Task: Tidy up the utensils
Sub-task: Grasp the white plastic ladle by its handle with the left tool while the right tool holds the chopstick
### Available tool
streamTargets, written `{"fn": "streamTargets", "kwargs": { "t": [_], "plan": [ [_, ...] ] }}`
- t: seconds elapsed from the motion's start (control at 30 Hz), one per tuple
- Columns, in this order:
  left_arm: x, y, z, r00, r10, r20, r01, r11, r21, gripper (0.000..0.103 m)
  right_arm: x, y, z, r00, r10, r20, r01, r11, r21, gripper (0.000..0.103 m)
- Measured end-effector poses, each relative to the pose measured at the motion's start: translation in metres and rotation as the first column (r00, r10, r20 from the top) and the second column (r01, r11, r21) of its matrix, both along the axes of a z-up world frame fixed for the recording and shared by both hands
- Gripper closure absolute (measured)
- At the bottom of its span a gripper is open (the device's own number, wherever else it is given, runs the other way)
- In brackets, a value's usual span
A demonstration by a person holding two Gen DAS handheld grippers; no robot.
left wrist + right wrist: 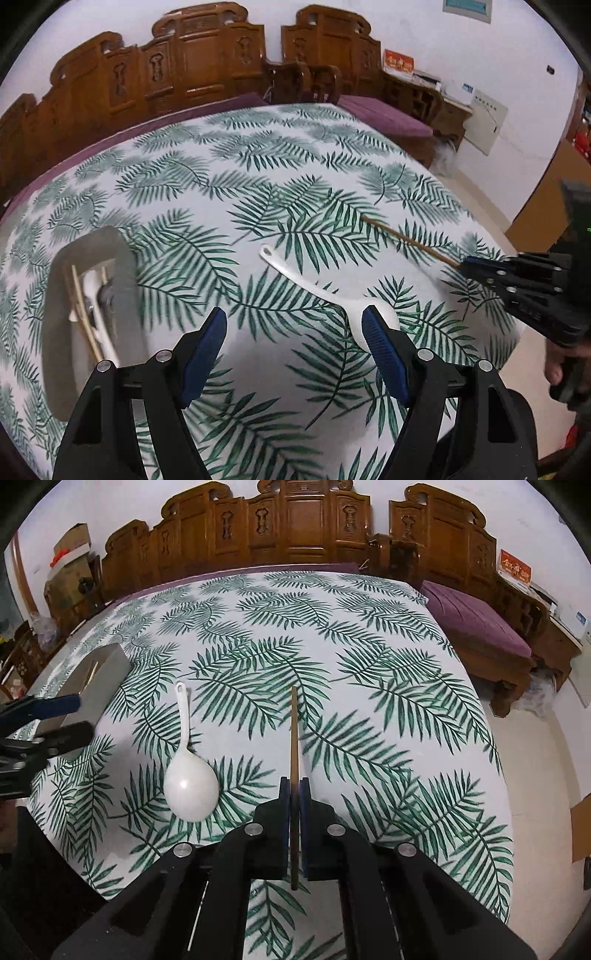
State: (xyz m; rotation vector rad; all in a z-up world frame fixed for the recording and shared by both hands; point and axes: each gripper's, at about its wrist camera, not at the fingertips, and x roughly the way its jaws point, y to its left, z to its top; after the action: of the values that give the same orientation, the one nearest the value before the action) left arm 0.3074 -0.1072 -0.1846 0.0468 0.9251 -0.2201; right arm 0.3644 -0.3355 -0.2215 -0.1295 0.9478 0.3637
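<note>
A white spoon point(306, 286) lies on the leaf-print tablecloth; it also shows in the right wrist view point(190, 784), bowl toward me. My left gripper point(294, 332) is open and empty just above the cloth, its right finger beside the spoon's bowl. My right gripper point(294, 790) is shut on a wooden chopstick point(294, 731), which points forward over the table; it also shows in the left wrist view point(410, 240). A grey utensil holder point(92, 295) at the left holds chopsticks and other utensils.
The table point(369, 646) is covered by a white cloth with green fern leaves. Carved wooden benches point(295, 524) with purple cushions point(476, 620) stand behind and to the right. Cardboard boxes point(70, 554) are at the far left.
</note>
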Motion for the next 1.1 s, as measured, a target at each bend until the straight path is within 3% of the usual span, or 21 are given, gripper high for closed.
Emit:
{"fn": "streamTargets", "kwargs": {
  "t": [0.33, 0.5, 0.93, 1.1],
  "plan": [
    [0.025, -0.019, -0.034, 0.996, 0.011, -0.091, -0.011, 1.000, 0.002, 0.031, 0.004, -0.005, -0.034, 0.999, 0.004, -0.043, -0.006, 0.999, -0.047, 0.097],
    [0.030, -0.026, -0.039, 0.995, 0.021, -0.101, -0.020, 1.000, 0.014, 0.031, 0.007, -0.009, -0.048, 0.998, 0.016, -0.062, -0.020, 0.998, -0.064, 0.097],
    [0.038, -0.031, -0.035, 0.995, 0.010, -0.101, -0.009, 1.000, 0.010, 0.031, 0.022, -0.001, -0.050, 0.999, 0.039, -0.023, -0.041, 0.996, -0.082, 0.092],
    [0.045, -0.039, -0.042, 0.991, 0.009, -0.133, -0.008, 1.000, 0.007, 0.031, 0.023, -0.005, -0.050, 0.999, 0.042, -0.031, -0.044, 0.996, -0.073, 0.097]
  ]
}}
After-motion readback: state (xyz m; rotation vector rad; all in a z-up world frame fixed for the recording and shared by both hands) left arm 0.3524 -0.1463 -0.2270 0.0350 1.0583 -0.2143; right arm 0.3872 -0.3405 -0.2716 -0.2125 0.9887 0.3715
